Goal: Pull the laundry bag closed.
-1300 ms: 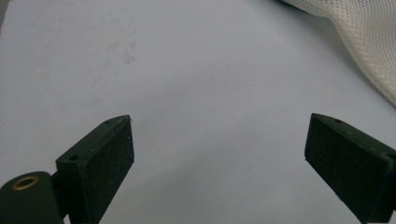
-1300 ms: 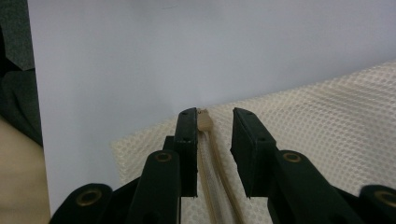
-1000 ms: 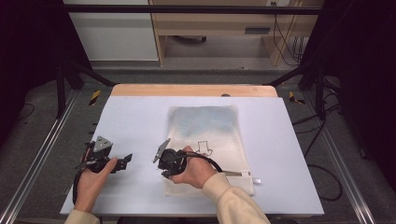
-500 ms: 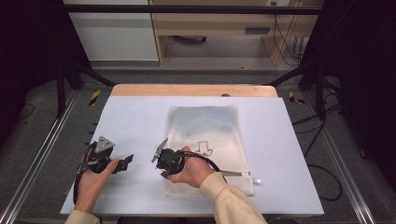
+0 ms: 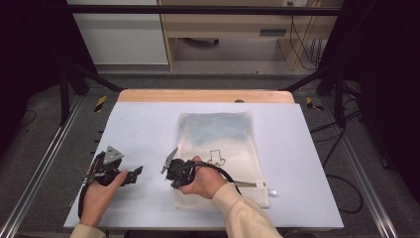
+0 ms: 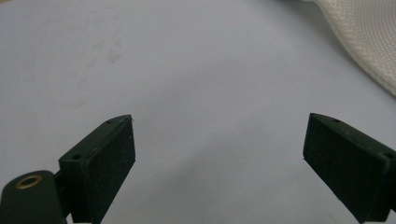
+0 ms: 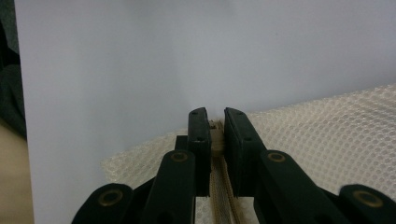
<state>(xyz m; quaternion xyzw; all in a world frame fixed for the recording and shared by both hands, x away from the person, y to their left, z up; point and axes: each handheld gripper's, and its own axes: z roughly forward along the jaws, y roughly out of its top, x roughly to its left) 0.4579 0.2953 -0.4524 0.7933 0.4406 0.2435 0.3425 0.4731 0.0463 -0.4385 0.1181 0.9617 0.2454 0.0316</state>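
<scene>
While a person is sitting at the near edge of a pale blue-white table point(image 5: 148, 124), a flat cream mesh pouch point(image 5: 218, 148) is lying on it, a little right of centre, with its long side running away from the person. The far half of the pouch is looking bluish-grey through the mesh, and a small dark outline drawing point(image 5: 216, 157) is showing near its middle. A zip point(image 5: 247, 185) is running across the near end of the pouch, with a pale tab sticking out past the near right corner. The right tongs point(image 5: 174, 174) are resting at the near left corner of the pouch, held in the person's right hand point(image 5: 202, 182), whose cream sleeve is coming in from the bottom. In the right gripper view, the right tongs point(image 7: 215, 135) are clenching the beige end of the zip tape point(image 7: 216, 140) between their two black jaws, having just been closing on it, with the honeycomb mesh point(image 7: 327, 135) spreading to the right. The left tongs point(image 5: 133, 174) are lying well to the left of the pouch, near the left edge of the table, held in the left hand point(image 5: 99, 191). In the left gripper view, the left tongs point(image 6: 219, 154) are standing wide apart and released, with bare table between the jaws and an edge of the pouch point(image 6: 369, 42) at the upper right corner.
</scene>
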